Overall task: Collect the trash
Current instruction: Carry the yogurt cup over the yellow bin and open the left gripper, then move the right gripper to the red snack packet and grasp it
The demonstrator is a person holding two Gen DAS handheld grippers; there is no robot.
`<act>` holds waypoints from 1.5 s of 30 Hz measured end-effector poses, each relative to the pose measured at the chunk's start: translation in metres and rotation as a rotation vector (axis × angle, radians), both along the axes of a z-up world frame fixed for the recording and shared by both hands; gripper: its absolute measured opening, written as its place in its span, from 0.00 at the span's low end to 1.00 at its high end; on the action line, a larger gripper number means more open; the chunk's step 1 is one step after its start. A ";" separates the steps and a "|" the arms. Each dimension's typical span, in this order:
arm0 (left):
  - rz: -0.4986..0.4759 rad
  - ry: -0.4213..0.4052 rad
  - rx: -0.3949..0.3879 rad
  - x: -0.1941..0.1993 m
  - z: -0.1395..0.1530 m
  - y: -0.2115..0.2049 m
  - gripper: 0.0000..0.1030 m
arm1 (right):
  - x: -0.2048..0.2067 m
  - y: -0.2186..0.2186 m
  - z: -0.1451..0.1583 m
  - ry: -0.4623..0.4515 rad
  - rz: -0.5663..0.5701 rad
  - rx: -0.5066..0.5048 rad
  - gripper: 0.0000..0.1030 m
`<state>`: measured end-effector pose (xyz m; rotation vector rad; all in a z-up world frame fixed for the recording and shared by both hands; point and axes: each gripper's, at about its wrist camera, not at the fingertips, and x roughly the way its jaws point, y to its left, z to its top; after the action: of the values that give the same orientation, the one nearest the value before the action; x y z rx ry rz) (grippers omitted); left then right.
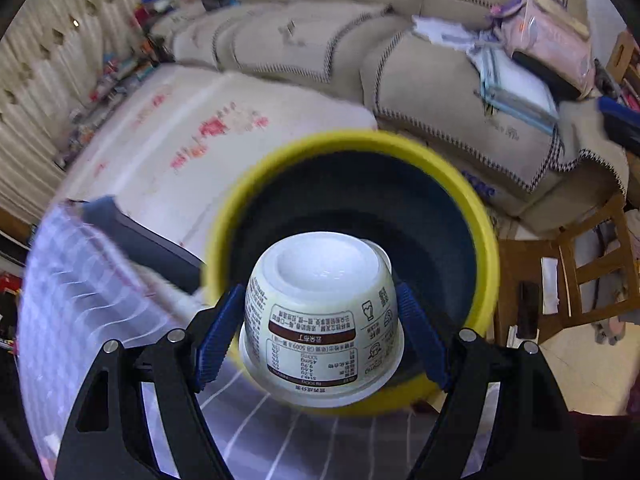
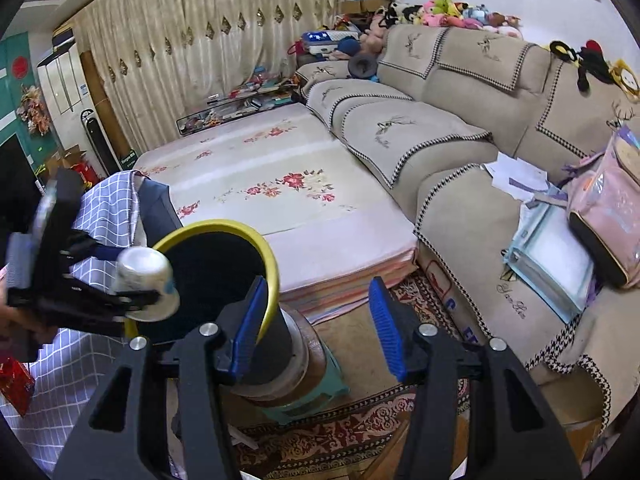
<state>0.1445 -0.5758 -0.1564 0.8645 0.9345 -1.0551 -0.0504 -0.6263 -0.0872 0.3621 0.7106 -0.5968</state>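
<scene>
The left gripper (image 1: 320, 328), black-armed with blue ribbed pads, clamps a white plastic pudding cup (image 1: 322, 316) with brown label print, bottom end facing the camera. The cup hangs right over the mouth of the round yellow-rimmed trash bin (image 1: 472, 216) with its dark inside. Beside the bin lies a blue-and-white checked cloth (image 2: 100, 208). To the bin's right, the right gripper (image 2: 316, 320) stands spread apart with nothing between its pads, in front of the beige sofa (image 2: 452, 148).

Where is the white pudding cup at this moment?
The white pudding cup is upside down between the left gripper's blue pads, over the yellow-rimmed bin's opening; the right wrist view shows it at left.
</scene>
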 end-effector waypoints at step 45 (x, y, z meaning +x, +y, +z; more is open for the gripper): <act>1.117 -0.246 -0.407 -0.040 0.106 0.588 0.95 | 0.134 0.366 -0.002 -0.001 1.044 0.126 0.74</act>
<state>0.1050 0.0124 -0.0505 0.0464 0.7699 -0.1336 0.0836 -0.2606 -0.0893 0.0695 0.8264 0.4370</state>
